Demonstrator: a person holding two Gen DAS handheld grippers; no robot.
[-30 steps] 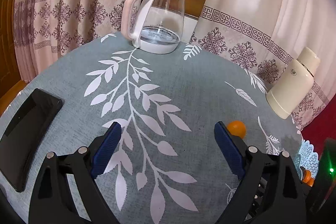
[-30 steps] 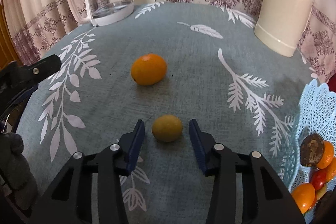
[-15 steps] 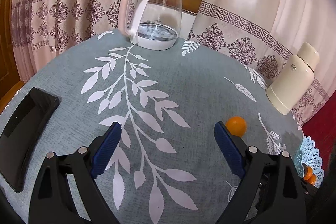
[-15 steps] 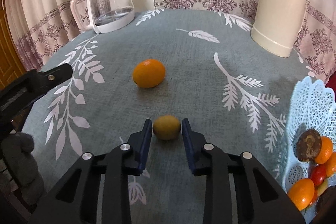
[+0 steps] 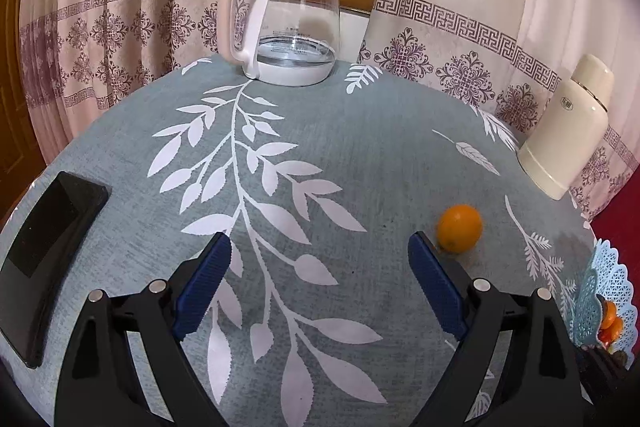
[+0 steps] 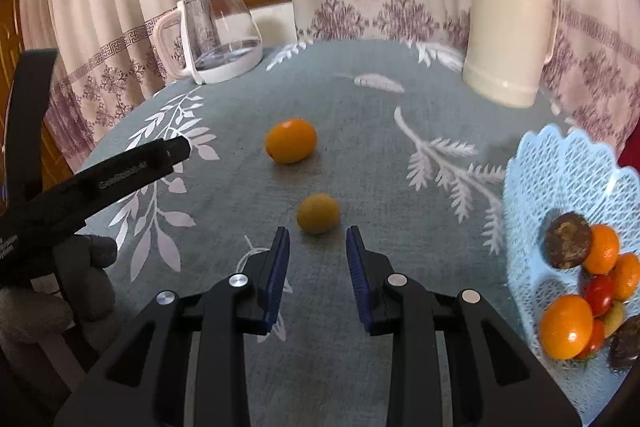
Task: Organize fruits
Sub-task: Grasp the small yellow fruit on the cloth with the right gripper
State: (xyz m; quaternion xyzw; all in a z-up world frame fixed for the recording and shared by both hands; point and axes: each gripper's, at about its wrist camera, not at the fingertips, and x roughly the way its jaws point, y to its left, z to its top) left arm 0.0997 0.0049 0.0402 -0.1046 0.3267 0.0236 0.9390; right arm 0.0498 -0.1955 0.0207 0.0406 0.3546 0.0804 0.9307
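Gaping wide, left gripper (image 5: 320, 247) holds nothing; right gripper (image 6: 318, 239), jaws nearly closed, sits empty just near of yellow fruit (image 6: 318, 214); thermos (image 5: 568, 139) logo unreadable.

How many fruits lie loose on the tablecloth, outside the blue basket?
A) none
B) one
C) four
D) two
D: the right wrist view shows an orange and a smaller yellow-brown fruit lying on the tablecloth; all the other fruit sits in the blue basket.
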